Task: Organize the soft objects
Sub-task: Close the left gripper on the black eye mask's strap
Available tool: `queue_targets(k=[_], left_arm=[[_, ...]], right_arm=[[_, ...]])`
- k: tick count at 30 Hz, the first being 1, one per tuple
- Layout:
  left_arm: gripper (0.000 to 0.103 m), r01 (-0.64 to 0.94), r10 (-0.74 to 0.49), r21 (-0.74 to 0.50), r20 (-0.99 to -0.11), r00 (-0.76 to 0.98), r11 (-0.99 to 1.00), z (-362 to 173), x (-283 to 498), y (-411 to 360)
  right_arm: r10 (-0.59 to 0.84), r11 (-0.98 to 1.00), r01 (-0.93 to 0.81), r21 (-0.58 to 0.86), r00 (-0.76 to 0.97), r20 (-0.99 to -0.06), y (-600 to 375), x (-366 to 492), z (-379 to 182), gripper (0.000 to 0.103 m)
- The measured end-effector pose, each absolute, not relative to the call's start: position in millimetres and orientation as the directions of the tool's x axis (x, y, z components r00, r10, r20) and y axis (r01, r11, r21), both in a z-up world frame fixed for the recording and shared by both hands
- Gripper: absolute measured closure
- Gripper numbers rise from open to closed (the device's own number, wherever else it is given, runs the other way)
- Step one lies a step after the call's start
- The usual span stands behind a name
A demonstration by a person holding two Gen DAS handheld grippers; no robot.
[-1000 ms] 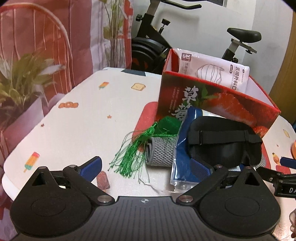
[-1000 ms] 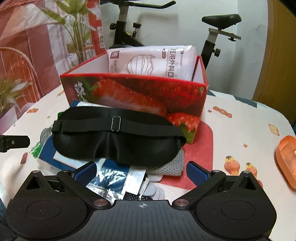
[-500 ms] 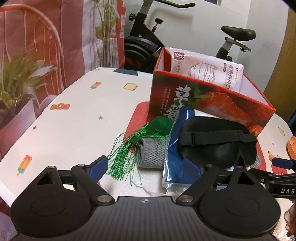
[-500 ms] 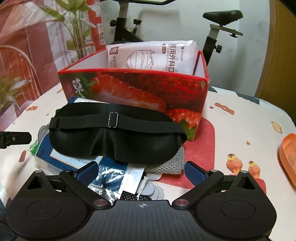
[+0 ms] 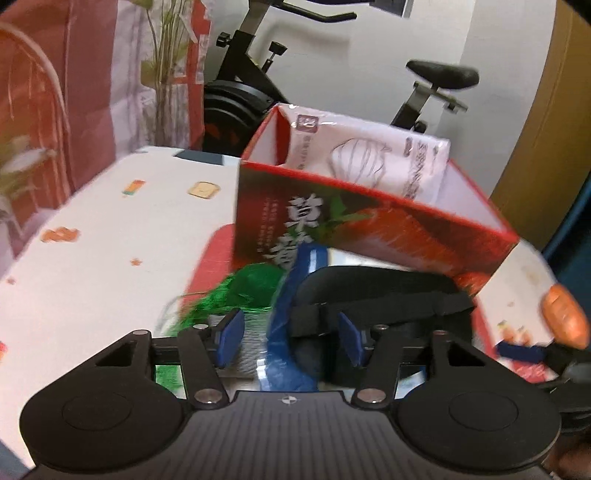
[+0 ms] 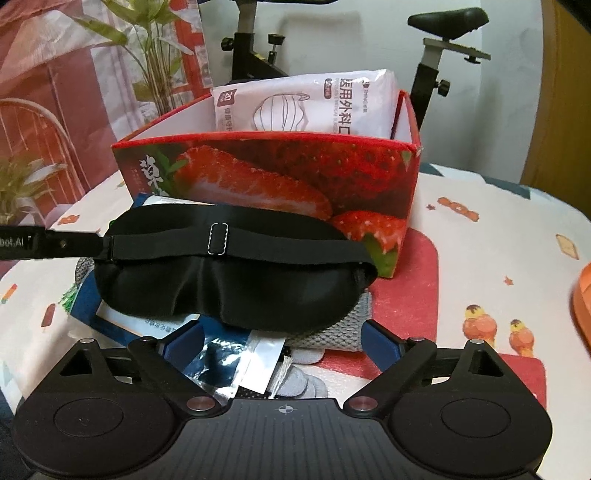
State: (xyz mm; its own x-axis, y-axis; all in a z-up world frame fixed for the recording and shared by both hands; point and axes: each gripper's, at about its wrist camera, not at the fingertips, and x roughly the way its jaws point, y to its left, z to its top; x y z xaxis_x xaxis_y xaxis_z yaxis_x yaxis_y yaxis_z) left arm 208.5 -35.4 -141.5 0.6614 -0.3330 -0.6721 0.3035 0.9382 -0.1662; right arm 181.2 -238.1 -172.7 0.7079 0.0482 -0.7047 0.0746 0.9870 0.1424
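Note:
A black eye mask [image 6: 229,280] lies on top of a pile in front of the red strawberry box [image 6: 277,177], which holds a white pack of face masks [image 6: 306,103]. Under the mask are a blue packet [image 6: 110,314] and a grey knitted cloth [image 6: 332,332]. A green tassel [image 5: 236,291] lies to the left. My left gripper [image 5: 290,343] is closing, with the blue packet's edge [image 5: 291,332] and the eye mask's strap end [image 5: 388,291] between its jaws; the pads are apart from them. My right gripper [image 6: 282,343] is also closing, wide around the mask's near edge without touching it.
The box [image 5: 369,229] stands mid-table on a patterned cloth [image 5: 110,240]. An orange object [image 6: 581,306] sits at the right edge. An exercise bike [image 6: 443,22] and a plant [image 6: 155,55] stand behind the table.
The left gripper has moved forward and right onto the pile and its jaws have narrowed around the mask's left end. The right gripper stayed put and its jaws narrowed a little.

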Motion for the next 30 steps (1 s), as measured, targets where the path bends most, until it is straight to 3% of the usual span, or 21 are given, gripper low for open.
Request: queue_targets(k=[11, 21, 22, 26, 30], left_arm=[[0.044, 0.313, -0.341, -0.171, -0.688, 0.641, 0.934, -149.8, 213.1, -42.3], [0.044, 0.342, -0.336, -0.137, -0.694, 0.637, 0.93, -154.0, 223.1, -58.7], [0.046, 0.344, -0.336, -0.134, -0.694, 0.637, 0.929, -154.6, 224.5, -60.6], [0.072, 0.357, -0.33, -0.11, -0.689, 0.645, 0.927, -155.9, 224.6, -66.7], [0.083, 0.355, -0.314, -0.081, -0.674, 0.669, 0.931, -153.3, 221.1, -64.6]], right_arm=[[0.058, 0.984, 0.077, 0.158, 0.706, -0.706, -241.9, 187.6, -174.7, 0.022], [0.057, 0.989, 0.057, 0.138, 0.708, -0.703, -250.7, 196.3, -172.1, 0.023], [0.058, 0.989, 0.058, 0.14, 0.708, -0.704, -251.7, 196.5, -172.6, 0.023], [0.06, 0.987, 0.063, 0.146, 0.705, -0.706, -253.2, 197.6, -174.8, 0.023], [0.061, 0.987, 0.062, 0.147, 0.705, -0.707, -251.3, 198.0, -175.8, 0.023]])
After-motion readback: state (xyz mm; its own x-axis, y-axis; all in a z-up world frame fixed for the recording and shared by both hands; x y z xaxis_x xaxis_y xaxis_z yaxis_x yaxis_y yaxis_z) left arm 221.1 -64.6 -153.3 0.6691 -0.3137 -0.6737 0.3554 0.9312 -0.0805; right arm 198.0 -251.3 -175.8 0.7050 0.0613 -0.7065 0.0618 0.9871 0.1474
